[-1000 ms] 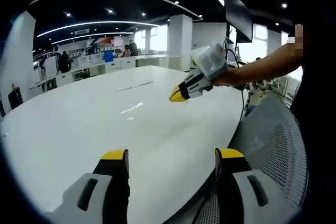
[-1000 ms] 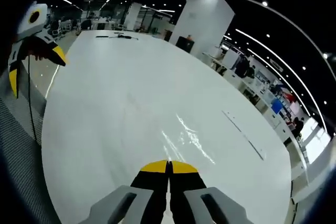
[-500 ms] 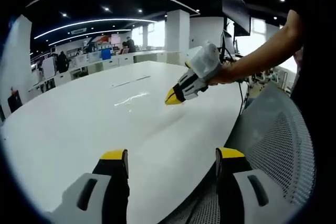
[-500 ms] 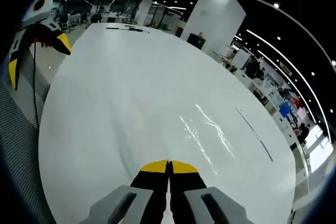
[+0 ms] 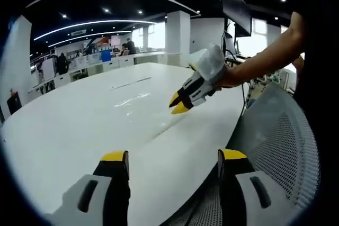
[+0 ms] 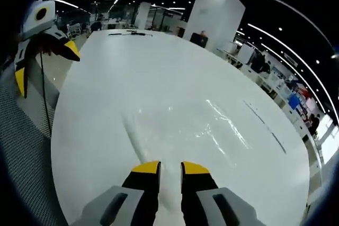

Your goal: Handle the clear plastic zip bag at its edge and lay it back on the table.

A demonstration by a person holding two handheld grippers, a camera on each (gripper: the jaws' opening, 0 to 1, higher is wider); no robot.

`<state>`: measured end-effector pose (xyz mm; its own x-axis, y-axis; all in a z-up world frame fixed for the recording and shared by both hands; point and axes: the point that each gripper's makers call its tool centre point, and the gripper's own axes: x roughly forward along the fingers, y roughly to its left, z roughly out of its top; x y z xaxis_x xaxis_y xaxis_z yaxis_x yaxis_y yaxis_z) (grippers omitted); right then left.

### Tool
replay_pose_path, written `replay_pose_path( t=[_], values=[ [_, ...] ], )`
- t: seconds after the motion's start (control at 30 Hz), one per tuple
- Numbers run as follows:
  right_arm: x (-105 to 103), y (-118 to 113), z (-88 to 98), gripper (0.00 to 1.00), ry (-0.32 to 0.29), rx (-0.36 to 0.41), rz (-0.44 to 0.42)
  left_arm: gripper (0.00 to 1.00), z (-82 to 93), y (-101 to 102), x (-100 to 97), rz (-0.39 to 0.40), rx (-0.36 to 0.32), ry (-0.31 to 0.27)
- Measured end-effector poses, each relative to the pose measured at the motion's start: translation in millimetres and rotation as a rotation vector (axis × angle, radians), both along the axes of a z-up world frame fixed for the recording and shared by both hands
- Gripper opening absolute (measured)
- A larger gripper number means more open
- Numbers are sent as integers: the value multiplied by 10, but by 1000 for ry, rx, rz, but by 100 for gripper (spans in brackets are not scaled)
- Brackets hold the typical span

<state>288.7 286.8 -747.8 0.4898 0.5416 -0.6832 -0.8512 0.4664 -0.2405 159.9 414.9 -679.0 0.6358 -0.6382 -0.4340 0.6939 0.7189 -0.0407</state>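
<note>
Your right gripper has its two yellow tips a little apart, with a small gap between them and nothing held. The clear plastic zip bag lies flat on the big white table, right in front of those tips. It is hard to see, but its shiny wrinkles and one long edge show on the table top. In the left gripper view, you can see the same right gripper low over the table, held by your hand, and the bag shines just past it. Your left gripper is wide open and holds nothing. It sits at the near edge of the table, beside a grey mesh chair.
</note>
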Motion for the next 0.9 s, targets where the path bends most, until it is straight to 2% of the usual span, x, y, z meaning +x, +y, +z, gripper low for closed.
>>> replay_pose_path(
  t=[0.07,0.17,0.3,0.4,0.63,0.77,0.83,0.9],
  values=[
    [-3,-36,35,20,-2,25,-24,64,4,20,13,15,3,0],
    [-10,-117,77,29,27,104,-108,66,38,28,27,25,-13,-9],
    [-116,-239,179,40,28,132,-119,70,36,46,41,27,-28,-12],
    [-185,-326,302,50,13,184,-133,72,-14,117,66,26,-34,-13],
    [-328,-634,489,67,12,229,-206,80,-13,91,59,23,-37,-11],
    [-463,-841,497,78,10,218,-218,84,11,70,67,24,-46,-13],
    [-520,-954,519,81,2,211,-232,86,12,66,68,25,-46,-17],
    [-568,-1041,585,83,-4,239,-257,88,7,67,72,25,-49,-19]
  ],
)
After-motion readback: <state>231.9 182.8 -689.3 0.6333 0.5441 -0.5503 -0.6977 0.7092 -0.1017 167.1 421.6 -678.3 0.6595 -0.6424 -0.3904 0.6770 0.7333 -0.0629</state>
